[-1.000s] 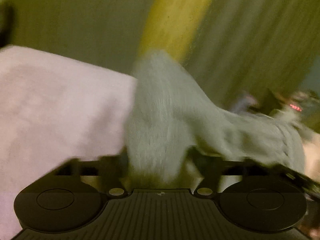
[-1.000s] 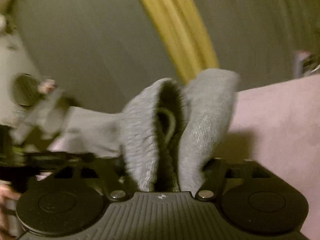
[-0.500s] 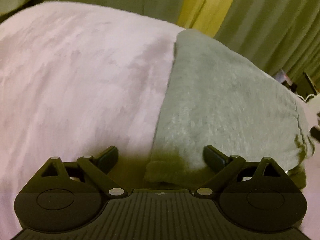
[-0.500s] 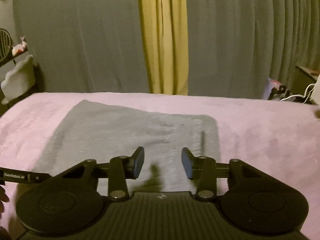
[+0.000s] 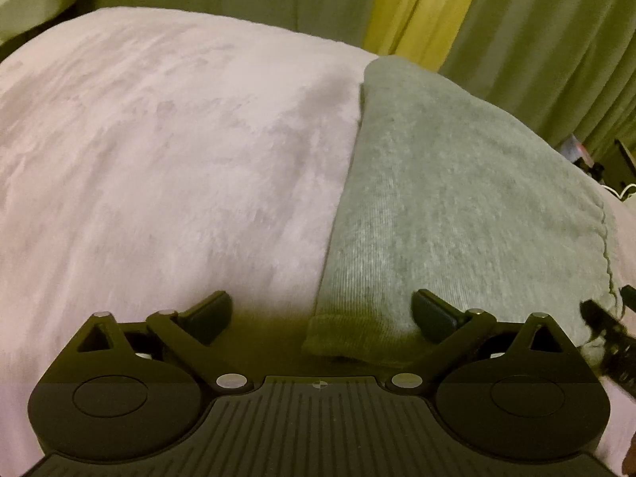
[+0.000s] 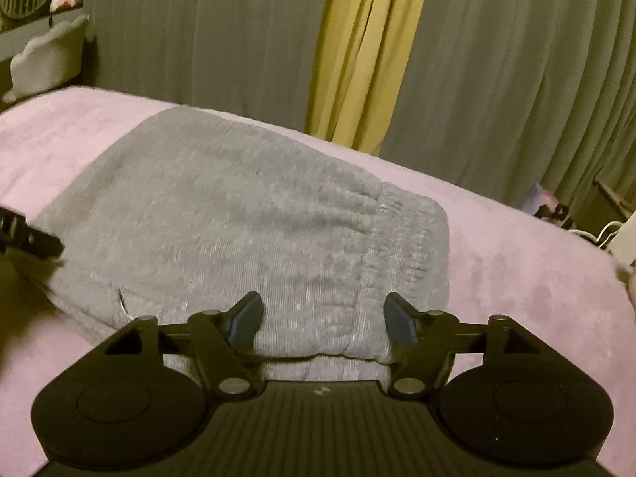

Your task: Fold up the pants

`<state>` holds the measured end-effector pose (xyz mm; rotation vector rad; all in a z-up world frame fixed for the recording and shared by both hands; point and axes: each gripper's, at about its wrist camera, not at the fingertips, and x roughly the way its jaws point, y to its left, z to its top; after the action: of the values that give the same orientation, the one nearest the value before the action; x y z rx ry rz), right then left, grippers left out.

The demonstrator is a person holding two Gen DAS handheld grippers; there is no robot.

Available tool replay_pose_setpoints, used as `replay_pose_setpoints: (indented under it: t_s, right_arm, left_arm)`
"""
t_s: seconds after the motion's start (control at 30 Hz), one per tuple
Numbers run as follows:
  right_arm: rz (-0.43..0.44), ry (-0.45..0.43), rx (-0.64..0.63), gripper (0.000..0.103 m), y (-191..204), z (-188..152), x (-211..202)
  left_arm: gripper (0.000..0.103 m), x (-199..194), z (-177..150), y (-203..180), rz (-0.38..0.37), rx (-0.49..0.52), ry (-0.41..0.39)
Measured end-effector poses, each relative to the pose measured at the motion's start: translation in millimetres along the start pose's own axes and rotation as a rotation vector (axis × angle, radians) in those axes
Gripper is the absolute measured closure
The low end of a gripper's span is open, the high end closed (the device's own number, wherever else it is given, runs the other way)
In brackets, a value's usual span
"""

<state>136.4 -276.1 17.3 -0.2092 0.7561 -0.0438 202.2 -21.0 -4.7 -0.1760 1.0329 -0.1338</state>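
1. One pair of grey pants (image 5: 457,198) lies folded and flat on the bed (image 5: 159,159), which is covered by one pink plush blanket.
2. Left wrist view: the left tongs (image 5: 322,312) stand wide, jaws opening. Only a ribbed cuff corner of the pants lies between them, with neither pad pressing it. The left finger is over bare blanket, the right finger over the grey cloth.
3. This view alone shows the straight left edge of the pants against the blanket, and a stitched seam running down the right side of the fold.
4. Right wrist view: the right tongs (image 6: 324,324) stand partly spread, jaws opening. The near edge of the pants (image 6: 238,230) lies between the fingers, but I cannot see either pad gripping it.
5. This view alone shows the gathered elastic waistband (image 6: 409,246) at the right end of the fold.
6. Each view catches a dark, blurred part of the other tongs at its edge: the right edge in the left view, the left edge in the right view.
7. Count: two tongs, one pair of pants, one bed, one yellow curtain strip (image 6: 369,47) between grey-green curtains (image 6: 516,79).
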Motion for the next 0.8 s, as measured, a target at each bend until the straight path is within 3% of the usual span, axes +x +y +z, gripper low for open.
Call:
replay_pose_setpoints:
  t_s: [0.3, 0.37, 0.43, 0.6, 0.7, 0.8]
  right_arm:
    - [-0.04, 0.016, -0.144, 0.032, 16.2, -8.2, -4.8]
    - [-0.065, 0.025, -0.189, 0.022, 20.7, -8.6, -3.4]
    - [-0.077, 0.053, -0.188, 0.022, 20.8, -6.6, -3.0]
    - [-0.093, 0.062, -0.134, 0.022, 17.1, -1.0, -17.7]
    - [-0.124, 0.026, -0.138, 0.02, 22.8, 0.3, -27.5]
    - [-0.14, -0.026, -0.039, 0.011, 24.7, 9.1, -31.8]
  left_arm:
    - [0.001, -3.1, -3.6, 8.8, -0.015, 0.0, 0.005]
    - [0.001, -8.0, -6.2, 12.6, -0.019, -0.002, 0.002]
    - [0.001, -15.3, -10.3, 17.4, -0.018, 0.016, -0.008]
    - [0.001, -44.3, -35.4, 42.2, 0.075, 0.074, -0.056]
    - [0.001, -64.5, -55.3, 68.2, 0.093, 0.027, -0.109]
    - [0.001, -77.5, -66.4, 90.8, 0.064, -0.116, -0.147]
